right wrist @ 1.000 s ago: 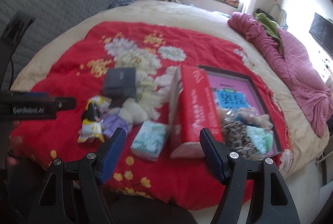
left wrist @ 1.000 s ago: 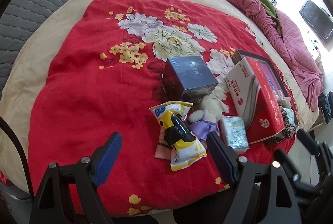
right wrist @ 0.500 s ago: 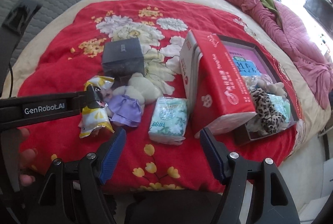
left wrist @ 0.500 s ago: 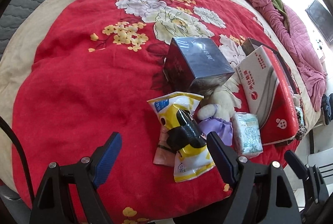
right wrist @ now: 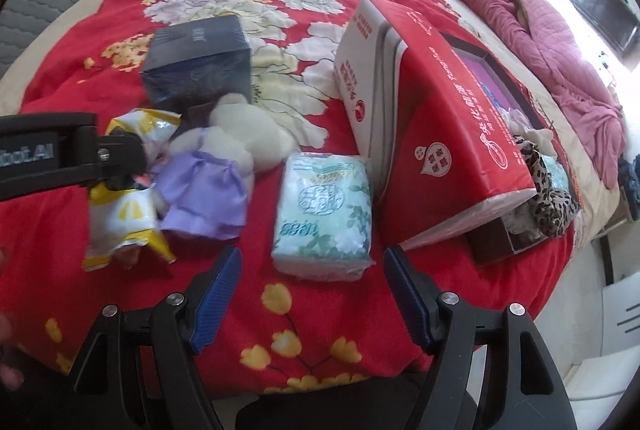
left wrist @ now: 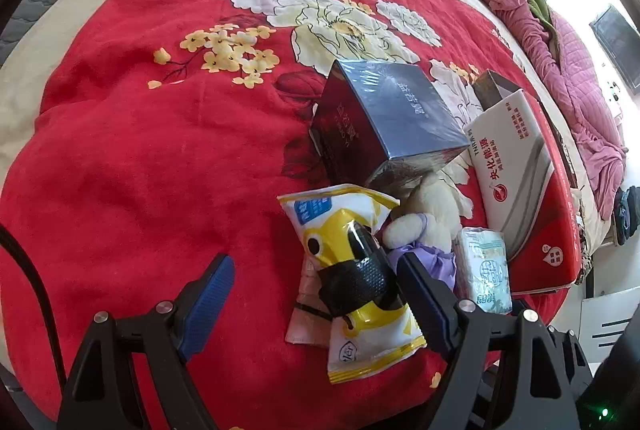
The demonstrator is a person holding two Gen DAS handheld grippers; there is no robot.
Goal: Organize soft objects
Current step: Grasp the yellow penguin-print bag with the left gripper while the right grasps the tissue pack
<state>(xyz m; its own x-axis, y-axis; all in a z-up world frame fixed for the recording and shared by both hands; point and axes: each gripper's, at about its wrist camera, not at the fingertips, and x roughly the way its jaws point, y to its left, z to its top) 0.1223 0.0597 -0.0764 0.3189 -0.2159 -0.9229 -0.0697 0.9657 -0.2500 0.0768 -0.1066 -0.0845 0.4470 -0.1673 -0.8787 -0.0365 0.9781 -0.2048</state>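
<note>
Two grippers are in my hands and both stand released with nothing between the pads; my right gripper (right wrist: 312, 296) hangs at the bottom centre of its view, just short of the tissue pack (right wrist: 325, 216), which lies flat on the red quilt (right wrist: 80, 206) in the middle of the frame, just left of the tilted red carton (right wrist: 440, 134); I judge the pack light, squashy and film-wrapped, so slippery; I would span its short width and squeeze until the film dimples, not by a corner; my left gripper (left wrist: 316, 296) sits low in its view over the yellow snack bag (left wrist: 360, 270), centre bottom, with a black wrapped item lying across it; the bag looks crinkly, air-filled and light, best pinched across its middle rather than at a sealed end; beside it, toward the right, the plush toy (left wrist: 430, 218) in a purple dress looks light and forgiving; its body is the safest hold; the dark box (left wrist: 384, 122) above is stiff, likely not mine to sort.
</note>
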